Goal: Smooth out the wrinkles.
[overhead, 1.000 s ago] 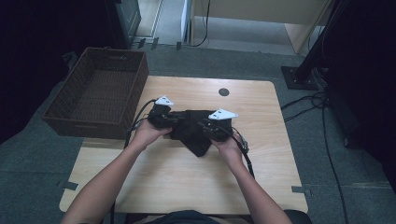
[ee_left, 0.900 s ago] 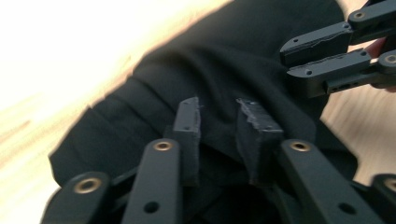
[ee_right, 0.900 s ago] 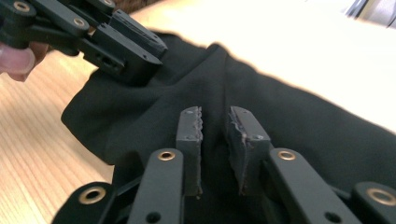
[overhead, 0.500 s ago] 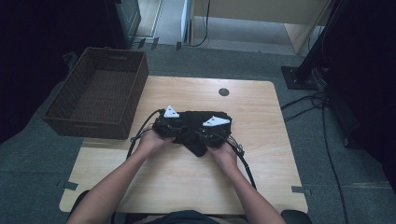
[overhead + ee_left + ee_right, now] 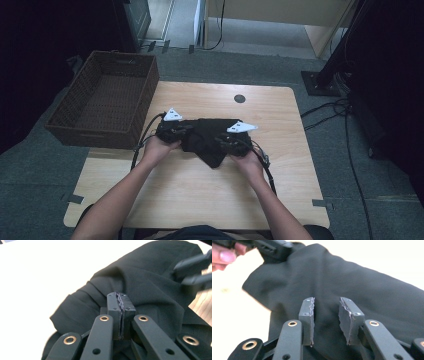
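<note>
A black cloth (image 5: 205,142) lies bunched on the middle of the wooden table (image 5: 200,200), one corner pointing toward the near edge. My left gripper (image 5: 185,131) rests at the cloth's left end. In the left gripper view its jaws (image 5: 121,305) have just closed pad to pad over the cloth (image 5: 150,277); I make out no fabric between them. My right gripper (image 5: 220,141) sits on the cloth's right part. Its jaws (image 5: 326,301) have just been opening and stand apart over the cloth (image 5: 337,272), pressing on nothing.
A brown wicker basket (image 5: 105,102) stands off the table's left far corner. A small dark disc (image 5: 239,98) is set in the tabletop near the far edge. Cables trail from both grippers, and a black stand base (image 5: 320,82) sits on the floor at the right.
Half a second ago the two grippers stood closer together; now they are farther apart again, and the cloth's far edge lies stretched between them. Both hands sit slightly nearer the person.
</note>
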Action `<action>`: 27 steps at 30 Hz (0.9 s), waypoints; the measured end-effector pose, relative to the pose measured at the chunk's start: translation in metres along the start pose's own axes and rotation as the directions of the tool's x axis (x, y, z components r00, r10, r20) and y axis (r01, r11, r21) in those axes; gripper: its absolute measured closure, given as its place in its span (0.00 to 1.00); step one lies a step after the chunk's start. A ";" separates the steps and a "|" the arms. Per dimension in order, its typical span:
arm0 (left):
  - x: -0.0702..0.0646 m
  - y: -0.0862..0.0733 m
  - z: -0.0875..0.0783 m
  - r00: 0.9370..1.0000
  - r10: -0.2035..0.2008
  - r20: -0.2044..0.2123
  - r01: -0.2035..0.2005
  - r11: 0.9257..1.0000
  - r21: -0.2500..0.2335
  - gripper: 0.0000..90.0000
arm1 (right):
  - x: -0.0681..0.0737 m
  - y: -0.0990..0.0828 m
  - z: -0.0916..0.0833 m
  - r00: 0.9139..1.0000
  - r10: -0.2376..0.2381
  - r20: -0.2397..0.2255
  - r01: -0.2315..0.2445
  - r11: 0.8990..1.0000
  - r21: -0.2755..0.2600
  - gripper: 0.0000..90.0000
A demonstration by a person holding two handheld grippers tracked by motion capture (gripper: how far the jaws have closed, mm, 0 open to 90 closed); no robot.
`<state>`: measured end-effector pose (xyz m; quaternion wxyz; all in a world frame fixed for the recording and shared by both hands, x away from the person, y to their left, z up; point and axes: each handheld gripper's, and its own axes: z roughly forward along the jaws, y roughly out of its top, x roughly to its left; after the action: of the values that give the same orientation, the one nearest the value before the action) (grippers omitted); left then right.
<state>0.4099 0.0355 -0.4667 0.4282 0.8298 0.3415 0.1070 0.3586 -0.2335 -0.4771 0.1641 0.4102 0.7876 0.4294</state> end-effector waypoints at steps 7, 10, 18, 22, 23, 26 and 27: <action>0.004 0.004 -0.001 1.000 -0.001 0.008 0.001 1.000 0.028 0.97 | -0.035 0.006 -0.016 0.994 0.046 0.101 -0.042 0.998 -0.041 0.67; 0.003 0.001 0.003 1.000 0.018 0.003 -0.018 0.998 0.059 0.97 | -0.046 0.001 -0.008 0.990 0.064 0.128 -0.060 0.998 -0.033 0.63; 0.004 -0.001 0.005 1.000 0.029 -0.010 -0.028 0.997 0.079 1.00 | -0.049 -0.009 0.010 0.984 0.093 0.149 -0.101 0.994 0.044 0.74; 0.012 -0.005 -0.005 1.000 -0.008 -0.017 0.009 0.998 0.058 1.00 | -0.049 -0.012 0.011 0.984 0.091 0.156 -0.099 0.994 0.045 0.75; 0.013 -0.006 -0.007 1.000 -0.004 -0.013 0.005 0.998 0.070 1.00 | -0.049 -0.013 0.011 0.984 0.087 0.157 -0.095 0.995 0.042 0.75; 0.014 -0.005 -0.014 1.000 0.004 -0.028 -0.002 0.998 0.060 0.98 | -0.049 -0.013 0.009 0.984 0.079 0.159 -0.088 0.995 0.047 0.74; 0.016 -0.004 -0.016 1.000 -0.010 -0.024 0.012 0.999 0.048 0.93 | -0.049 -0.012 0.008 0.984 0.083 0.158 -0.092 0.995 0.049 0.74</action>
<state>0.4125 0.0577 -0.4614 0.4045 0.8367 0.3536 0.1062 0.3872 -0.2714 -0.4959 0.1947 0.4812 0.7653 0.3806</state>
